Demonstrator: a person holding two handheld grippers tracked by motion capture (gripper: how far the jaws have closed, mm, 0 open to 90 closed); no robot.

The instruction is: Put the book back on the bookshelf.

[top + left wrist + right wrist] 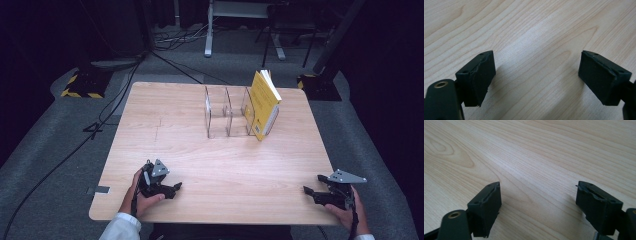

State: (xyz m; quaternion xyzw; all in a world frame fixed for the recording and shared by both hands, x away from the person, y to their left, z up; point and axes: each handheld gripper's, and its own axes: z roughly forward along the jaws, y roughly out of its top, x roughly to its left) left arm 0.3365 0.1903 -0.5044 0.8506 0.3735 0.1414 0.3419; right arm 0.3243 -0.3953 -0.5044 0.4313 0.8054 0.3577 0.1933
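The wooden table (165, 125) stands in a dark room. My left tongs (172, 189) and right tongs (310, 192) rest near its front edge, both spread and empty. The yellow book (263, 105) leans against the clear rack (225, 117), well apart from them. I judge nothing is started; next I must reach forward to the book.

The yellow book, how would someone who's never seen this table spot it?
On the wooden table, find the clear divider rack near the far edge. The yellow book leans at its right end, the scene's one bright, opaque thing.
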